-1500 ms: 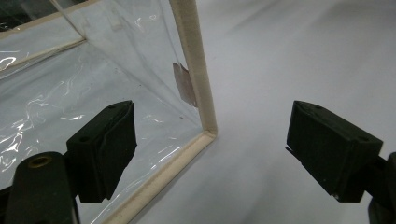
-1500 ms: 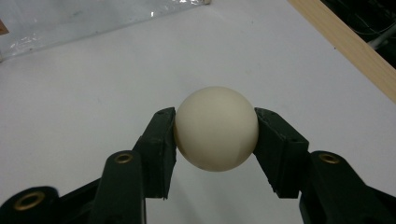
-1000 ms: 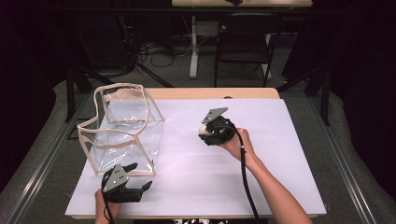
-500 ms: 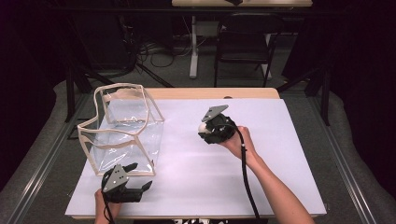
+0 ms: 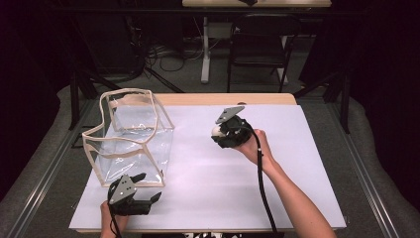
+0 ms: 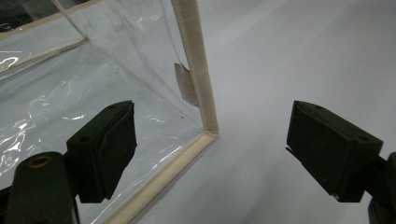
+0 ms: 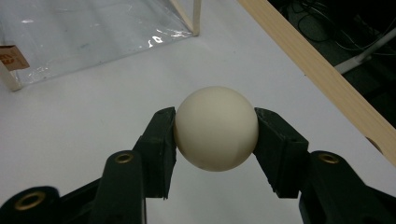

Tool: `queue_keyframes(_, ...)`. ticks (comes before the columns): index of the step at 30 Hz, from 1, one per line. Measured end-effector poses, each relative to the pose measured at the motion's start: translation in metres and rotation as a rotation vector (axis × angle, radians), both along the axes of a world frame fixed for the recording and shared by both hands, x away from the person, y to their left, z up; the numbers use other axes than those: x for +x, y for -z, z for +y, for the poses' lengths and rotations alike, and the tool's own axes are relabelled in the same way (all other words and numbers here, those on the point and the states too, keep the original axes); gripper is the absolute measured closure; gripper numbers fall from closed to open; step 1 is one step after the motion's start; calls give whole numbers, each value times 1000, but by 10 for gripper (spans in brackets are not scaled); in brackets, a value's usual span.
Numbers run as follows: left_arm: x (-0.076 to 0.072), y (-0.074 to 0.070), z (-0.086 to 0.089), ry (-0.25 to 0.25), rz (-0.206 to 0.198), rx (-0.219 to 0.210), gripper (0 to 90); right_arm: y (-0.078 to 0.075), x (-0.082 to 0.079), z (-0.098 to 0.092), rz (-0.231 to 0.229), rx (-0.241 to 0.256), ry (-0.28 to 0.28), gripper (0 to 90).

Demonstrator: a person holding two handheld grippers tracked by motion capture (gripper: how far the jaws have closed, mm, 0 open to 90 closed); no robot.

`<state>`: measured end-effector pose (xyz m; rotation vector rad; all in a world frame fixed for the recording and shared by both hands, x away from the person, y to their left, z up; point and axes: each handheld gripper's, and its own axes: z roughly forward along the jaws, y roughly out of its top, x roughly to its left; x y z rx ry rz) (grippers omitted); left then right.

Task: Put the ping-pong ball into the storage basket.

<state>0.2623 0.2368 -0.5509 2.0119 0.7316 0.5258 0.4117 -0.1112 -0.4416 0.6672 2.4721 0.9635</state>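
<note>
Cream-white and smooth, the small round ball (image 7: 216,134) sits pinched between the two black jaws of my right tongs (image 7: 215,140), a pad pressed to each side. Taking the clear plastic box with beige fabric trim (image 5: 130,141) as my landmark, the ball (image 5: 216,131) hangs well to its right, above the white desk (image 5: 297,168) and apart from the box. My left tongs (image 5: 148,199) lie just in front of the box's near corner (image 6: 210,133), jaws spread wide, gripping nothing; one jaw overlaps the clear wall, though I cannot tell whether it touches.
</note>
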Motion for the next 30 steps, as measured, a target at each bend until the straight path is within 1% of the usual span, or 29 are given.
queue_keyframes(16,0,0,0,0,-1,-2,161,-13,9,1,-8,1,9,506)
queue_keyframes(30,0,0,-1,2,-3,0,161,-25,13,1,-24,0,12,507)
